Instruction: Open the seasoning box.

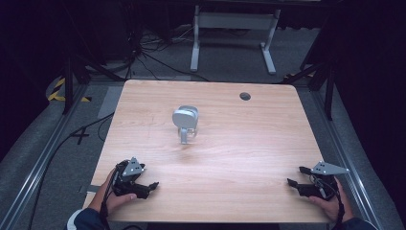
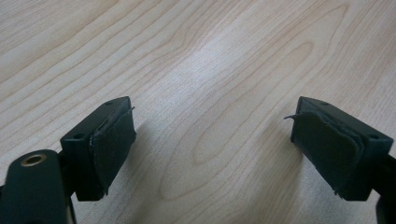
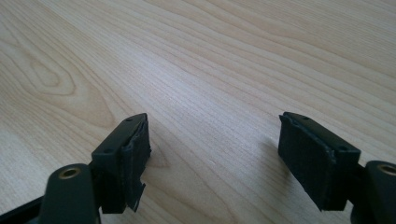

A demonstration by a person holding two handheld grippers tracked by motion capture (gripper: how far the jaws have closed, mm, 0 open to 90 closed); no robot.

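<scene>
A small silver-grey object (image 1: 185, 122) with a rounded head on a short stand rests upright near the middle of the wooden table (image 1: 230, 143). My left gripper (image 1: 146, 187) lies at the near left corner, held by a hand, far from the object. In the left gripper view it (image 2: 210, 126) is open, with bare wood between its pads (image 2: 112, 149). My right gripper (image 1: 297, 176) lies at the near right corner, also held by a hand. In the right gripper view it (image 3: 212, 135) is open over bare wood.
A round cable hole (image 1: 245, 96) sits near the table's far right edge. Beyond the table stand a white desk frame (image 1: 230, 28) and loose cables (image 1: 143, 52) on the grey floor. Metal rails (image 1: 43, 158) run along both sides.
</scene>
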